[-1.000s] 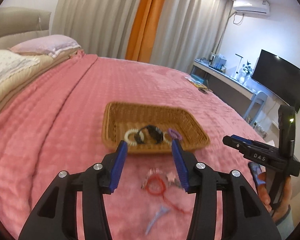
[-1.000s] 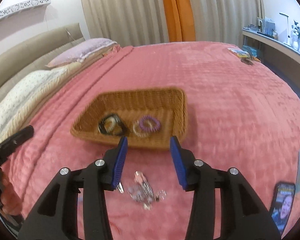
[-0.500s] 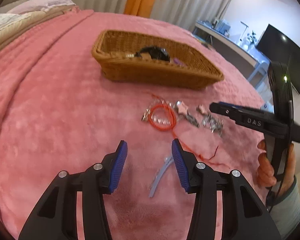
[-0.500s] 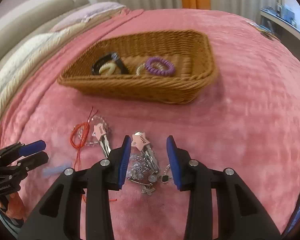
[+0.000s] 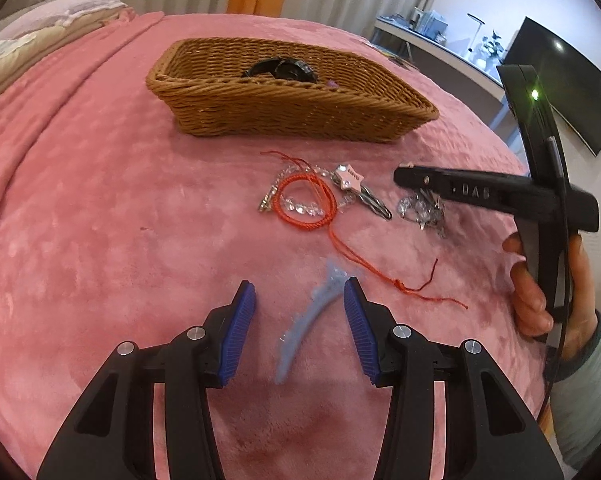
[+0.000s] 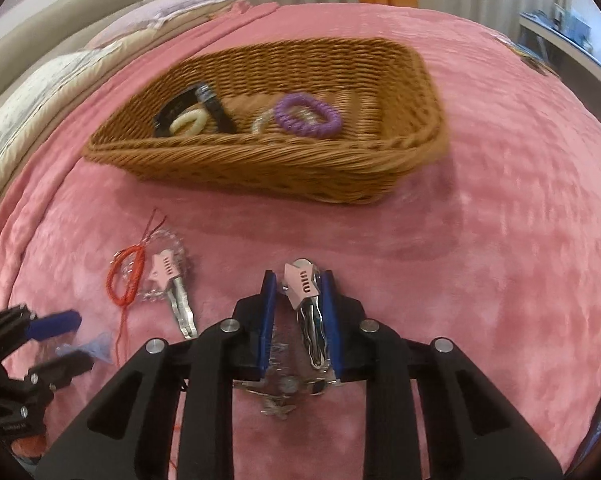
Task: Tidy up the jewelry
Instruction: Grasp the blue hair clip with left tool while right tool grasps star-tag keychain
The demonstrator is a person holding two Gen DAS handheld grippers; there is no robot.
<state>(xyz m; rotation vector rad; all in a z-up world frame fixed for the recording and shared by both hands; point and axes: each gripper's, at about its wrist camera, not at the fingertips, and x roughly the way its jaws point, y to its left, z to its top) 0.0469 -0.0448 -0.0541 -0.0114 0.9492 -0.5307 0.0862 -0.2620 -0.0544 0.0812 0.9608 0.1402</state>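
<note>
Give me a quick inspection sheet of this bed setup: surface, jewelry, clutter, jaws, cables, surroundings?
Surface: pink blanket on a bed.
Job's things: wicker basket holds a purple coil tie, a cream tie and a black band. Loose on the blanket: red cord bracelet, pink star clip, pale blue clip, silver trinkets.
Clutter: nothing seen.
Grippers: left gripper jaws apart, astride the pale blue clip. Right gripper jaws closing around a second star clip.
Cables: black lead along the right gripper's handle.
Surroundings: curtains, pillows, desk, dark screen.

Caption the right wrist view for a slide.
Right tool closing around a pink star hair clip on the pink blanket, wicker basket beyond.
</note>
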